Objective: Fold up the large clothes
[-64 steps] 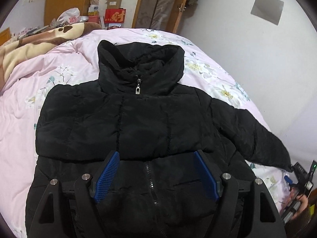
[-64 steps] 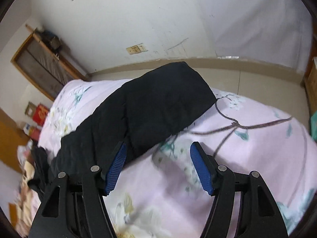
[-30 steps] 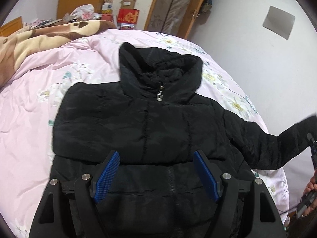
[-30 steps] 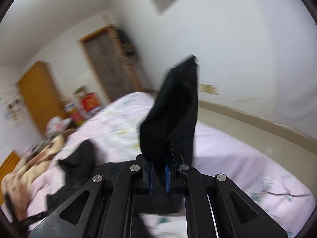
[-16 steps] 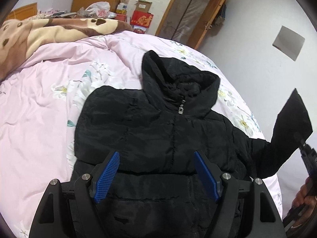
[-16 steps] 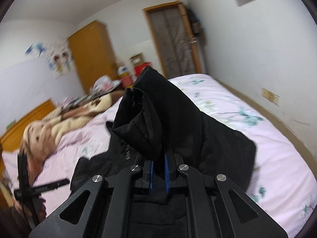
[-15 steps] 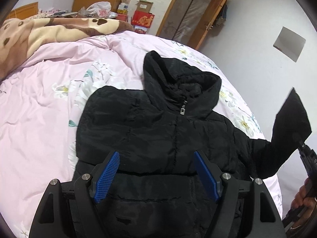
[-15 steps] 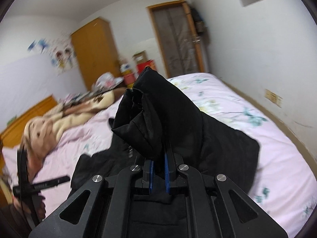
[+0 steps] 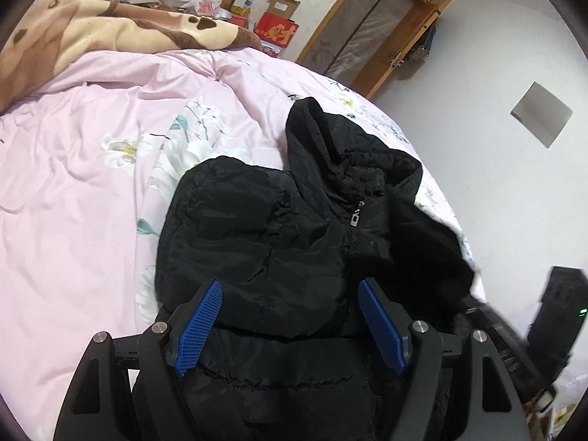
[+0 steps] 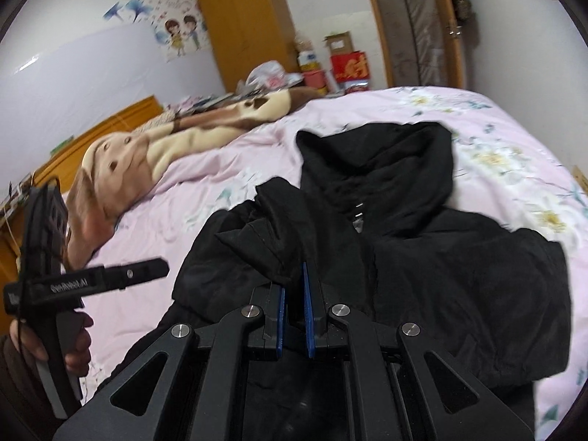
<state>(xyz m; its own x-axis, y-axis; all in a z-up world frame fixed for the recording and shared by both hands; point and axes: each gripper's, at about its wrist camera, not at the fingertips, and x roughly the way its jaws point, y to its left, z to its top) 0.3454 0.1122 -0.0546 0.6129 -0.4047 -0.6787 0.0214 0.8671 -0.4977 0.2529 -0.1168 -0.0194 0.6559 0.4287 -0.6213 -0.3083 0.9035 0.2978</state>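
1. Black puffer jacket [image 9: 279, 250] lies front-up on a pink floral bedsheet [image 9: 73, 191], hood [image 9: 330, 147] twd the far end of the bed, zip closed w/ silver pull [image 9: 355, 218] at the neck.
2. R gripper [image 10: 293, 296]: blue pads nearly together, pinching a bunched sleeve [image 10: 272, 235] of the jacket, held over the chest near the zip.
3. L gripper [image 9: 290, 325]: blue pads wide apart, nothing between them, poised over the jacket's lower body.
4. Brown-and-cream blanket [image 9: 110, 36] is heaped at the bed's far left.
5. Bkgd: wooden wardrobe [image 10: 242, 25], red box [image 9: 276, 32], wooden door [image 9: 371, 33].
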